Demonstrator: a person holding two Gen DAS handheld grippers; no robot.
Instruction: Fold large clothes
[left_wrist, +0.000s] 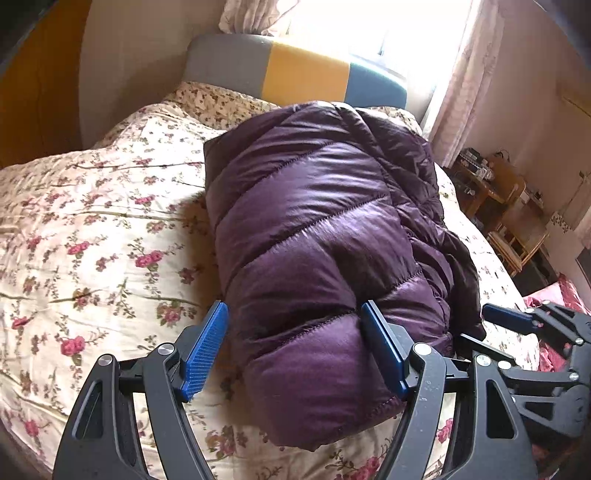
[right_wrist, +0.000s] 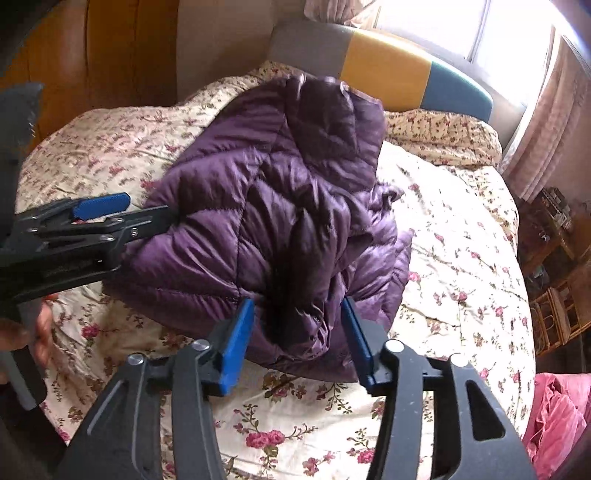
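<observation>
Only the right wrist view shows the hood end of the folded purple down jacket (right_wrist: 273, 221), which runs lengthwise away from the fingers toward the headboard (right_wrist: 384, 70). The left gripper (left_wrist: 295, 350) stands wide and the right gripper (right_wrist: 299, 339) stands half-spread, each gripping nothing, with the jacket's near end between the fingers.

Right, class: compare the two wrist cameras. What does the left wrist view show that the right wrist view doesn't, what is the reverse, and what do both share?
Only the left wrist view shows the jacket's smooth, neatly folded quilted top.

Only the right wrist view shows the jacket's rumpled, bunched side and a hand holding the left gripper.

Both show the purple puffer jacket lying on the floral bedspread, the grey, yellow and blue headboard, the bright window, and open blue-padded jaws.
</observation>
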